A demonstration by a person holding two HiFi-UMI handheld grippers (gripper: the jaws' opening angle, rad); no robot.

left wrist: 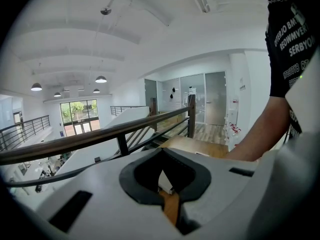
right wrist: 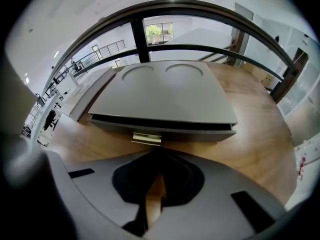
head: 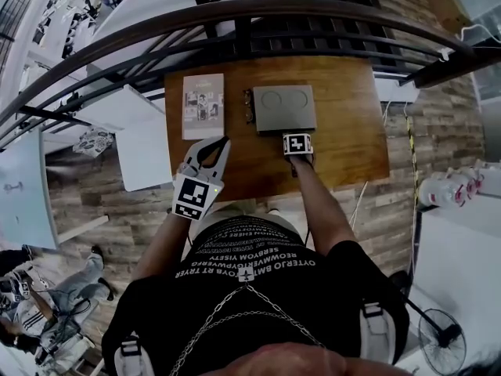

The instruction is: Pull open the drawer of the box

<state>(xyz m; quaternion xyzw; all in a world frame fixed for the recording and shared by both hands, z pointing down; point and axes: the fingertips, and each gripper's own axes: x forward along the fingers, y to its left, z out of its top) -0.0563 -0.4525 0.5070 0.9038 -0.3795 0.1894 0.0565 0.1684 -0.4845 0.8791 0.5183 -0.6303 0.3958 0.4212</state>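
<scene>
Right gripper view: right gripper [right wrist: 159, 154] jaws together, empty, tips just short of tab [right wrist: 146, 139], likely lining up pull. Drawer [right wrist: 200, 132] looks shut in box [right wrist: 165, 96] ahead. Left gripper [head: 222, 142] closed, idle, box off to its right.

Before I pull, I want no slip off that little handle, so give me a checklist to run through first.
1. Right gripper jaws around the drawer tab: not ok; jaws together, tab whole just beyond their tips.
2. Tips lined up with the tab: ok, tab sits slightly left.
3. Left gripper steadying the box: not ok; it is apart from it, to its left, jaws together, empty.
4. Booklet out of the drawer's path: ok, lies left of the box.
5. Table before the box free: ok, only the right gripper there.
</scene>
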